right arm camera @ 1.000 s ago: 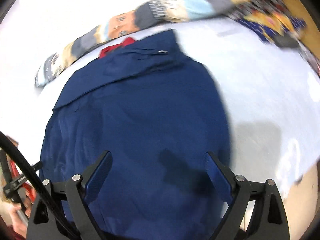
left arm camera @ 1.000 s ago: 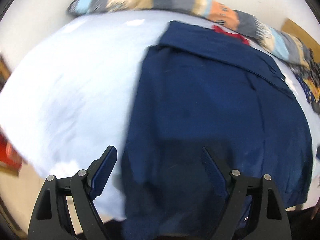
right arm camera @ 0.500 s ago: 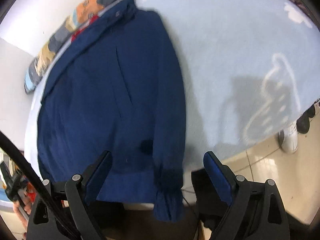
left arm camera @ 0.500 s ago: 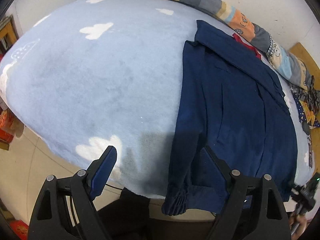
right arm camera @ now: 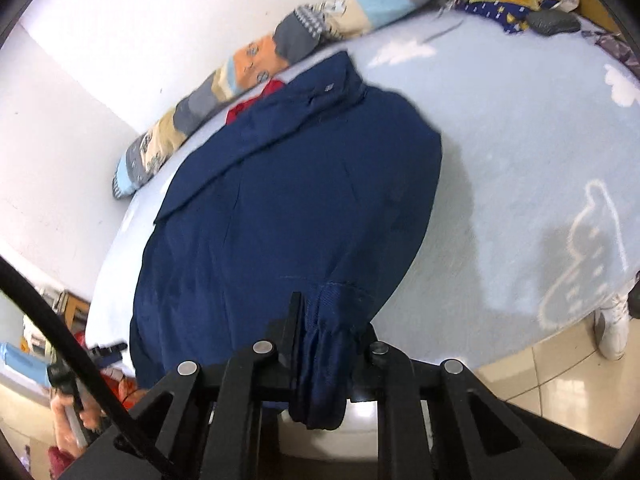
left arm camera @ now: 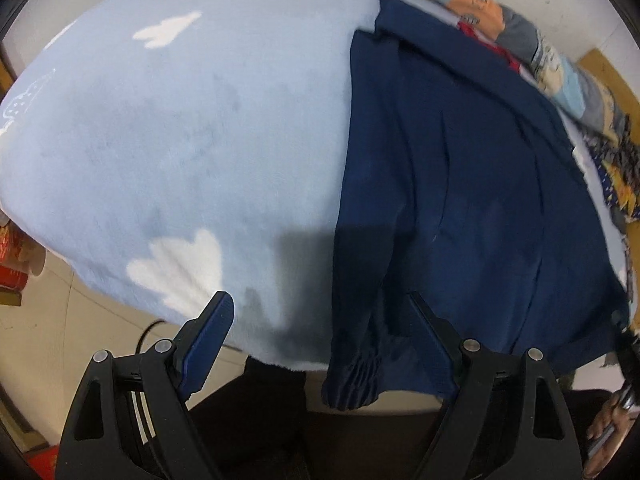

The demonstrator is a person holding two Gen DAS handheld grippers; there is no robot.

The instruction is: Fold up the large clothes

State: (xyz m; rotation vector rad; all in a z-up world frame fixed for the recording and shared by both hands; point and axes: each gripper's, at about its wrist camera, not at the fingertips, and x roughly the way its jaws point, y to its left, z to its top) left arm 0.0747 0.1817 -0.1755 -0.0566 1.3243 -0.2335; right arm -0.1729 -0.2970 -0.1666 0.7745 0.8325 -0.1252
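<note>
Your right gripper (right arm camera: pixel 326 344) is closing its fingers on the navy jacket (right arm camera: pixel 288 216) cuff for folding; left gripper (left arm camera: pixel 320 340) gapes empty above the other cuff.

The left wrist view looks steeply down from above the bed's (left arm camera: pixel 168 152) near edge, close over it, along the left tongs (left arm camera: pixel 320 336), facing toward the far edge where the patchwork bolster (left arm camera: pixel 560 76) lies against the wall. The right wrist view looks from just beyond the same near edge, less steeply, along the right tongs (right arm camera: pixel 328 332) toward the far edge and its corner with the wall. Both views share the navy jacket (left arm camera: pixel 472 184), the light blue bed cover, the bolster, and the strip of floor beside the near edge.
</note>
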